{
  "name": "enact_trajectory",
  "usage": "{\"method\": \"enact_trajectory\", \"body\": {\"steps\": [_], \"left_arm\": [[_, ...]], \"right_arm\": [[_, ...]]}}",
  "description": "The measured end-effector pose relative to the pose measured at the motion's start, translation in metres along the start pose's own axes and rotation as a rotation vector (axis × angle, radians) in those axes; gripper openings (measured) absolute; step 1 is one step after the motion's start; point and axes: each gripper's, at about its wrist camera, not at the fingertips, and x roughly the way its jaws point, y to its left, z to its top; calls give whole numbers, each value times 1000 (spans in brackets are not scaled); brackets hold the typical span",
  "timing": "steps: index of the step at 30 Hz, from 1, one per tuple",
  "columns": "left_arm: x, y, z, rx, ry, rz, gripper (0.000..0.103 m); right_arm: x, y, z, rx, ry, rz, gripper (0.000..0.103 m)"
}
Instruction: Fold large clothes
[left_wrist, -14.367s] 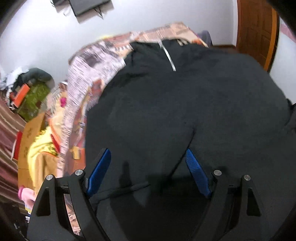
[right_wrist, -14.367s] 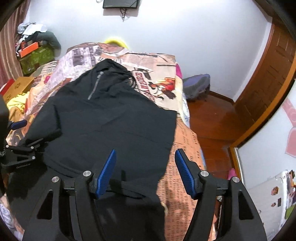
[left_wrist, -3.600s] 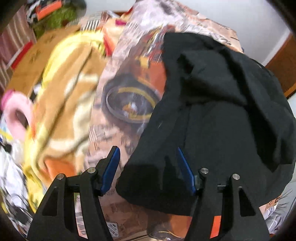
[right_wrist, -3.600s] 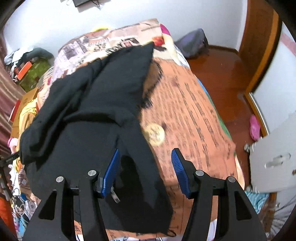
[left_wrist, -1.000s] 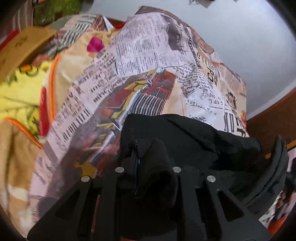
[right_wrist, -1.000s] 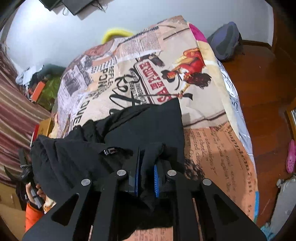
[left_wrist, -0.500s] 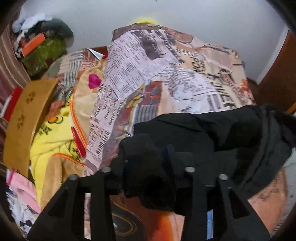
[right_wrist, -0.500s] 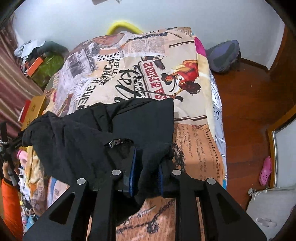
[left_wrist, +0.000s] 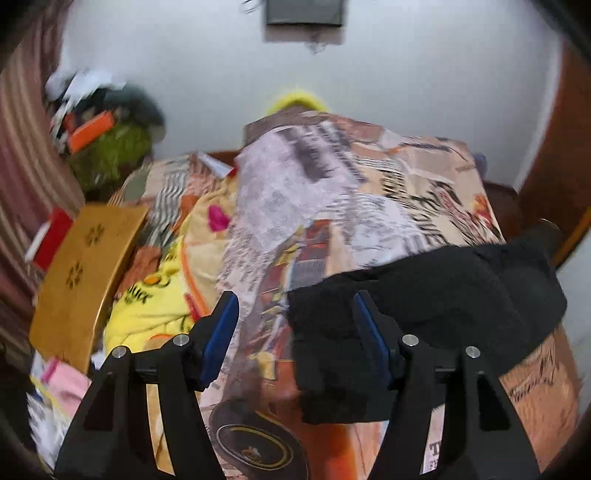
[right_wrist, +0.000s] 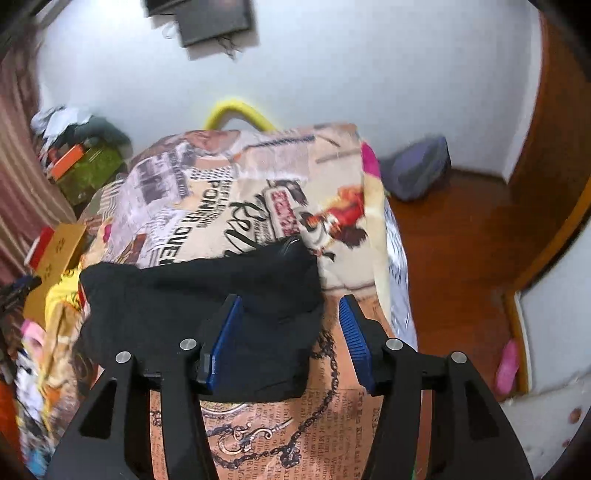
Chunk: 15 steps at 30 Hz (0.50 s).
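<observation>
Both tools' jaws have just been opening, releasing the soft black garment (right_wrist: 207, 306), now a folded bundle at lower centre on the newsprint-patterned bed (right_wrist: 258, 206); left tool (left_wrist: 295, 336) and right tool (right_wrist: 291, 339) tilt downward, empty.

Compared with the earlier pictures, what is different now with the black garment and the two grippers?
The black garment, earlier spread flat over the bed, now lies folded into a compact bundle. A second ago both grippers were clamped on it; the left gripper and right gripper have just been opening and released it, no pad pressing on the cloth. The printed bedspread and yellow blanket stayed as they were.
</observation>
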Motion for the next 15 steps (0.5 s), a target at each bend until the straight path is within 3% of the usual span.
{"method": "enact_trajectory", "body": {"steps": [8, 15], "left_arm": [[2, -93, -14, 123, -43, -151, 63], [46, -146, -20, 189, -1, -144, 61]], "right_arm": [[33, 76, -17, -166, -13, 85, 51], [90, 118, -39, -263, 74, 102, 51]]}}
